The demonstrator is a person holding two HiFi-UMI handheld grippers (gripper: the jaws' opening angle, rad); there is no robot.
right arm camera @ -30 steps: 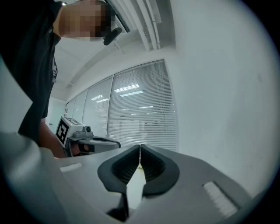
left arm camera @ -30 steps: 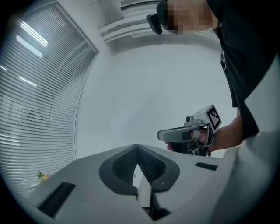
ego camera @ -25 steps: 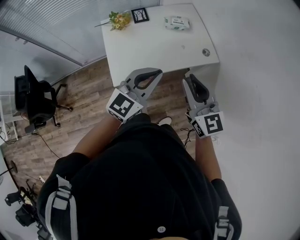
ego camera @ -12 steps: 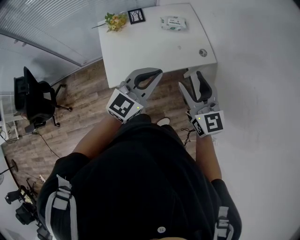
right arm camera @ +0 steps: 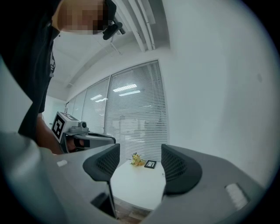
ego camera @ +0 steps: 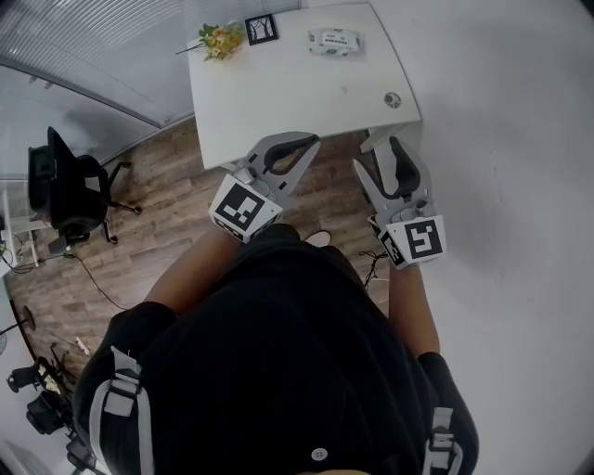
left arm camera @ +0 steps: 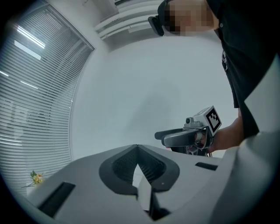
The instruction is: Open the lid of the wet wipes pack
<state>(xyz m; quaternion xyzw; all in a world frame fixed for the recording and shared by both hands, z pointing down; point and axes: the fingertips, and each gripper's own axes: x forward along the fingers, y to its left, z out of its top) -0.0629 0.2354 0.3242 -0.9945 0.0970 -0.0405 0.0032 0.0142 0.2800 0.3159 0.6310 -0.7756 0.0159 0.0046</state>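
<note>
White desk (ego camera: 278,102) carries the wet wipes pack (ego camera: 333,40) near its far edge, well apart from both grippers. The left gripper (ego camera: 314,142) has its jaws pressed together; the right gripper (ego camera: 382,142) has just been opening its jaws, with nothing between them. A careless reach could shove the light pack along instead of catching its lid.

Quick count: one white table (ego camera: 278,107), one wet wipes pack (ego camera: 334,40), one bunch of yellow flowers (ego camera: 220,40), one picture frame (ego camera: 262,29), one black office chair (ego camera: 65,190), and two grippers: left gripper (ego camera: 312,142), right gripper (ego camera: 381,153).
</note>
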